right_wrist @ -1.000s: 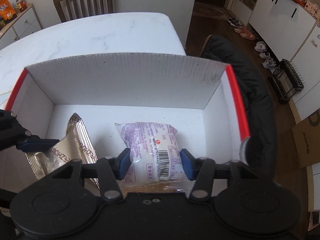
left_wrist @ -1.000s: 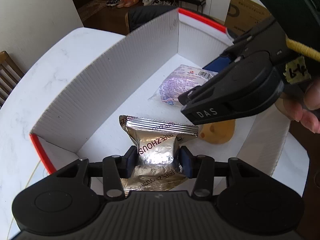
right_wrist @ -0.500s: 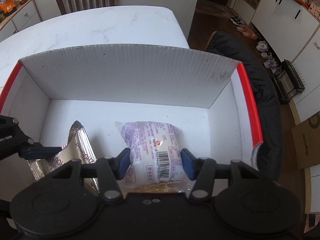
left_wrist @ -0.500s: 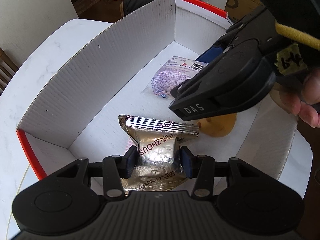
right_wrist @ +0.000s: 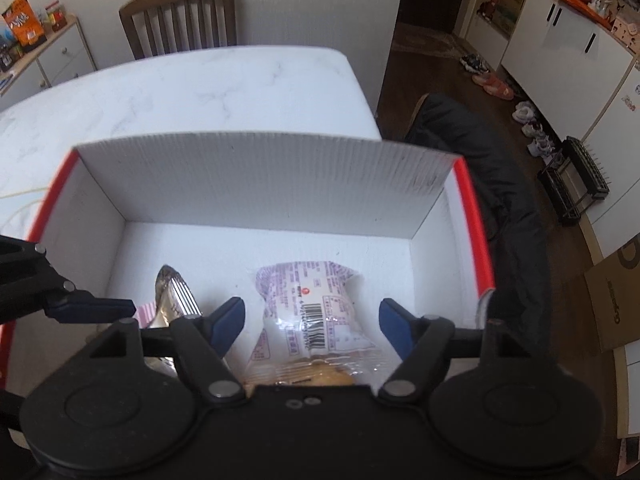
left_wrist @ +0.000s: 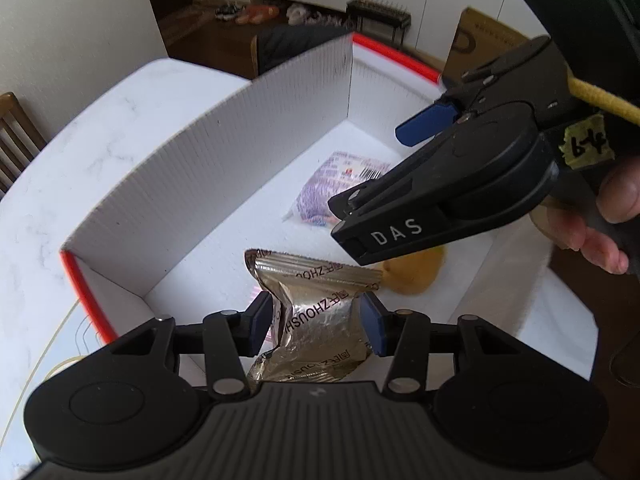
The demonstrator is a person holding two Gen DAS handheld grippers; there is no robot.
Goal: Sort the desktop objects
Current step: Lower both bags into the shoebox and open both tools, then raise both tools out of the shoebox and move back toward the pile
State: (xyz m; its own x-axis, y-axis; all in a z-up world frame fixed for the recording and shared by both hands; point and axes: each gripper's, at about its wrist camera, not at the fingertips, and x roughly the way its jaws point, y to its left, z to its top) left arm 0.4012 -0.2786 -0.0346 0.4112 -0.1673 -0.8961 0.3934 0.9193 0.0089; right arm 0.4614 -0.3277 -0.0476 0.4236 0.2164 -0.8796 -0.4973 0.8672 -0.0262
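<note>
While a second ago the right gripper (right_wrist: 312,326) pinched the purple-and-white bread packet (right_wrist: 310,308) between its blue pads, its jaws are now opening and the pads stand clear of the packet on both sides; the packet lies loose on the floor of the white box (right_wrist: 260,182), between the spread fingers, with its barcode facing up and a bit of yellow bread showing through the clear end nearest the camera. In the left wrist view the same packet (left_wrist: 336,184) rests toward the far end of the box (left_wrist: 208,168), partly hidden by the body of the right gripper (left_wrist: 424,124), which hangs above it with a person's hand (left_wrist: 592,216) on its handle.

The left gripper (left_wrist: 318,322) has not changed its grip: it is clenched on the silver foil snack packet (left_wrist: 320,312), pads pressing the crumpled middle, just as in the earlier frames. The silver packet sits upright at the near end of the box, beside the bread packet but not touching it, and a yellow-brown bun-like thing (left_wrist: 416,272) lies on the box floor just behind it. From the right wrist view only the crimped top edge of the silver packet (right_wrist: 176,292) shows, left of the bread packet.

The box stands on a white marble table (right_wrist: 200,92), its end rims edged red, with a wooden chair (right_wrist: 180,20) at the table's far side
</note>
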